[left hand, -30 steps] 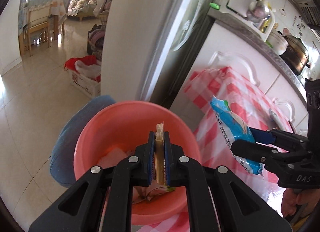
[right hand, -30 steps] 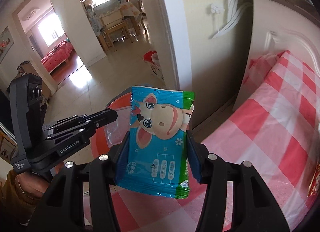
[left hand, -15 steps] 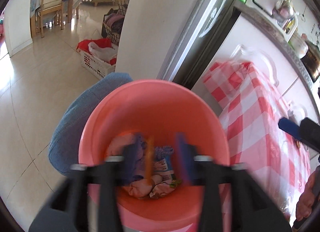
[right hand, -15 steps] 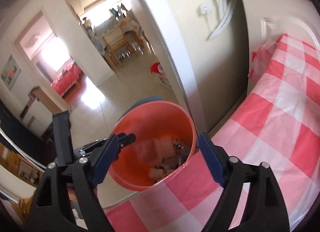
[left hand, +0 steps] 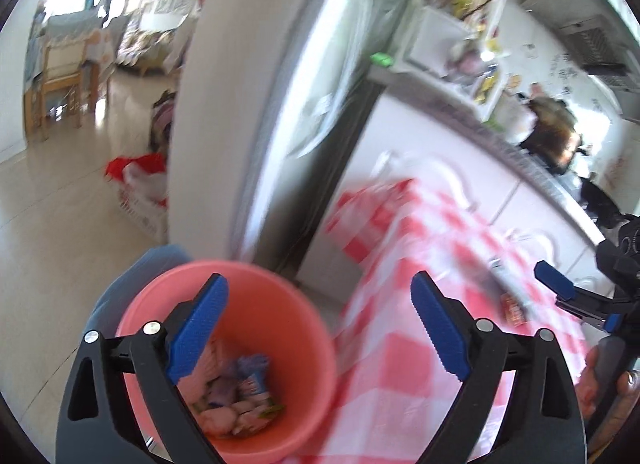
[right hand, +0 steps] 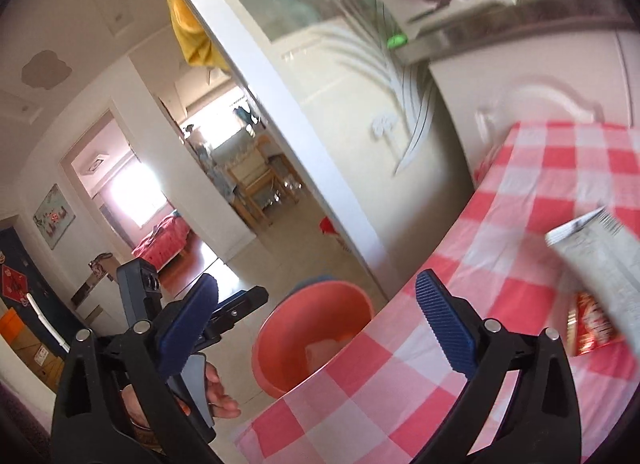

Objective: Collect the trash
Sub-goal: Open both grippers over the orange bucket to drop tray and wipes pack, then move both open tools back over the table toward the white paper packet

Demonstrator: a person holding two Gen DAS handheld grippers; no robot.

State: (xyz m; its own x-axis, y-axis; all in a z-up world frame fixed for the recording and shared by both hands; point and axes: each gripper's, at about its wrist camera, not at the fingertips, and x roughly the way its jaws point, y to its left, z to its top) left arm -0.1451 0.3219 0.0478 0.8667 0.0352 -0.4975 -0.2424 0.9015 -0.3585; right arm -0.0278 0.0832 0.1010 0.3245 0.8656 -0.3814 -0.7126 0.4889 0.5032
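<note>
Both grippers are empty, their jaws spreading wide with nothing between the blue pads. The left gripper (left hand: 320, 328) hangs over the bin (left hand: 304, 328), which sits on the floor just off the corner of the table (right hand: 532, 191) and already has crumpled wrappers in its bottom. The right gripper (right hand: 316, 328) points across that checked corner. What is left lies on the cloth to its right: a grey packet (right hand: 592, 260), its long side slanting toward the near right, and a small red packet (right hand: 592, 324) tucked beside it. I judge the right gripper nearer to both, and it would have to swing right, away from the bin.
</note>
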